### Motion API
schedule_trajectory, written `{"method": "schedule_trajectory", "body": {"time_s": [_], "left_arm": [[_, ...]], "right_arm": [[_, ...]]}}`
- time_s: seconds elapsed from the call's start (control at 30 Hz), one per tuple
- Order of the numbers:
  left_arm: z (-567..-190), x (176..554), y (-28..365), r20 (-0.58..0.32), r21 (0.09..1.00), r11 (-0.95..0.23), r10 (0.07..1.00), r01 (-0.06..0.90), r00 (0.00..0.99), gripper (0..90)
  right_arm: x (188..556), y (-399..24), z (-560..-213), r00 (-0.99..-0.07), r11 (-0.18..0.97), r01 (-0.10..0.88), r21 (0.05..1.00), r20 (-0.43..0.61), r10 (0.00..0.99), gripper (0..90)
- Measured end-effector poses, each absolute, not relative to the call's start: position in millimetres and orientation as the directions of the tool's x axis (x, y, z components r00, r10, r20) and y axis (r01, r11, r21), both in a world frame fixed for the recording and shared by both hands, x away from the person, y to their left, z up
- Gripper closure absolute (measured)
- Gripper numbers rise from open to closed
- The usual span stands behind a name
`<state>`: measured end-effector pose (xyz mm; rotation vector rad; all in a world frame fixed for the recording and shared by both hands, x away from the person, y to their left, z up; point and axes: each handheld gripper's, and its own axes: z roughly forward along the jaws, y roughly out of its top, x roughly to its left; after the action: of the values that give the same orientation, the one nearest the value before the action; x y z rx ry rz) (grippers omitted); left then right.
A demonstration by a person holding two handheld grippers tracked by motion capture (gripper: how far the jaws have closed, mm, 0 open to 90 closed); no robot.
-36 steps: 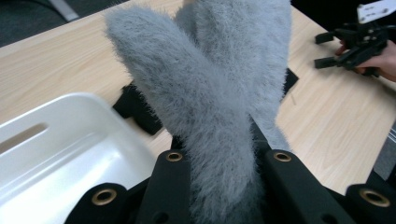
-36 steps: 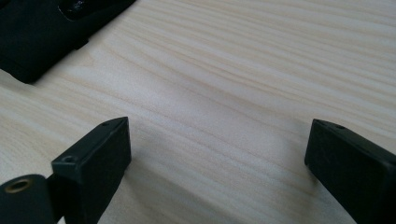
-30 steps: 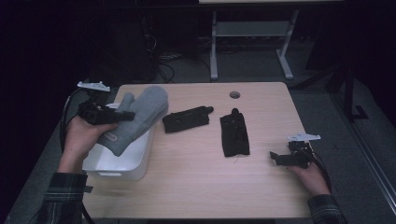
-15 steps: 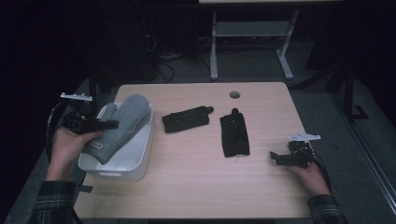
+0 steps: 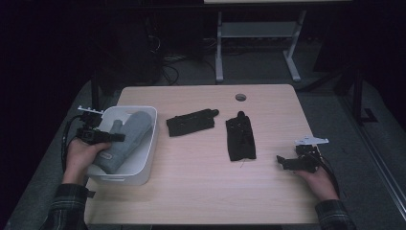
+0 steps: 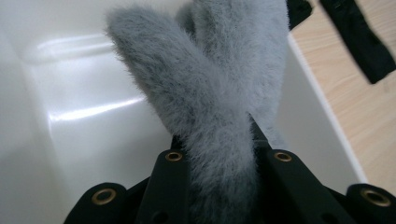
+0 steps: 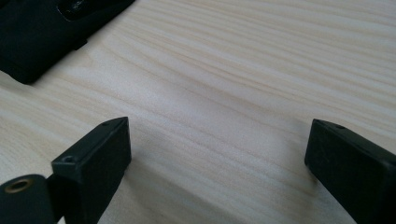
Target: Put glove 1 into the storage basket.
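Note:
A fluffy grey mitten (image 5: 125, 139) lies inside the white bin (image 5: 146, 155) at the table's left, held by my left gripper (image 5: 112, 138), whose jaws are shut on its cuff. In the left gripper view the grey mitten (image 6: 224, 93) fills the gap between the black jaws, with the bin's white wall (image 6: 84, 116) behind it. Two black gloves lie on the wooden table: one (image 5: 191, 122) at the centre, the other (image 5: 241, 136) to its right. My right gripper (image 5: 283, 163) rests open on the table at the right edge; a black glove's corner (image 7: 42, 32) lies beyond its jaws (image 7: 219, 154).
A round cable hole (image 5: 241, 97) sits in the tabletop near the far edge. Bare wood (image 5: 201, 182) spreads across the near half of the table. Beyond the table stand a metal frame (image 5: 258, 43) and floor cables in the dark.
My left gripper has carried the grey mitten leftward and down into the white bin. The right gripper has stayed put.

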<state>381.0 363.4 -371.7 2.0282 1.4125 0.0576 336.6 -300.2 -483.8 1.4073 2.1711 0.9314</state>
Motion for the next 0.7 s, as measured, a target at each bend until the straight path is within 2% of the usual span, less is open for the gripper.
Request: {"method": "schedule_trajectory", "body": {"time_s": [0.13, 0.23, 0.57, 0.7], "left_arm": [[-387, 388, 359, -0.299, 0.495, -0.234, 0.858, 0.837, 0.417, 75.2], [-394, 392, 358, -0.268, 0.488, -0.265, 0.861, 0.832, 0.432, 70.4], [-395, 393, 353, -0.136, 0.504, -0.325, 0.885, 0.8, 0.445, 24.4], [-393, 391, 354, -0.125, 0.528, -0.317, 0.889, 0.788, 0.441, 18.7]], "right_arm": [[337, -300, -484, -0.42, 0.275, 0.648, 0.71, 0.032, 0.907, 6.8], [337, -300, -484, -0.421, 0.275, 0.648, 0.71, 0.032, 0.907, 6.8], [337, -300, -484, -0.42, 0.275, 0.648, 0.71, 0.033, 0.907, 6.7], [337, -300, -484, -0.421, 0.275, 0.648, 0.71, 0.032, 0.907, 6.8]]}}
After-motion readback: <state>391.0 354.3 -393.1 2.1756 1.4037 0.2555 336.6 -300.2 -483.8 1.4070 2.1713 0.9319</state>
